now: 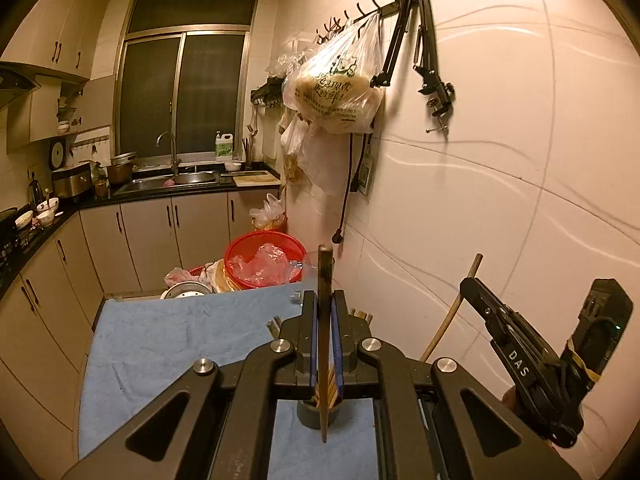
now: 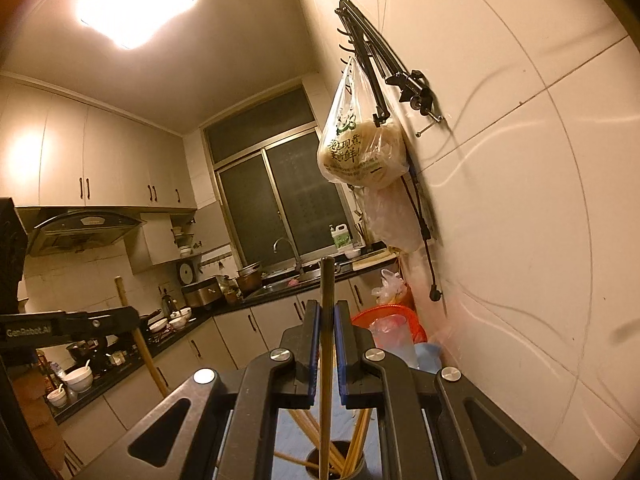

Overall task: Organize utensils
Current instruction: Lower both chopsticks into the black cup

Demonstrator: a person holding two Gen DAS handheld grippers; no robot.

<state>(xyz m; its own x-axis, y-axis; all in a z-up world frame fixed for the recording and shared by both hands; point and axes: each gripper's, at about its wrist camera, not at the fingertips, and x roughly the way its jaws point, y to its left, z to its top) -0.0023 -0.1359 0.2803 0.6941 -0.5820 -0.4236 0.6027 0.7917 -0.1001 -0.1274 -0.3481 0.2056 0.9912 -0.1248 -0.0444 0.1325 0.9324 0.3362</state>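
Observation:
My left gripper (image 1: 324, 312) is shut on a dark-tipped wooden chopstick (image 1: 324, 280), held upright above a grey utensil cup (image 1: 318, 414) with several chopsticks in it. The cup stands on a blue cloth (image 1: 168, 344). My right gripper (image 2: 327, 324) is shut on another wooden chopstick (image 2: 327, 292), upright over the same cup (image 2: 336, 466), whose chopsticks (image 2: 356, 440) fan out. The right gripper also shows in the left wrist view (image 1: 520, 360), at the right. The left gripper's body shows in the right wrist view (image 2: 72, 326), with its chopstick (image 2: 138, 336).
A tiled wall (image 1: 500, 200) is close on the right, with a hanging food bag (image 1: 340, 84) and a black clamp arm (image 1: 424, 40). A red basket (image 1: 262, 258) and a metal pot (image 1: 186, 290) lie beyond the cloth. Counter, sink (image 1: 192, 178) and cabinets stand behind.

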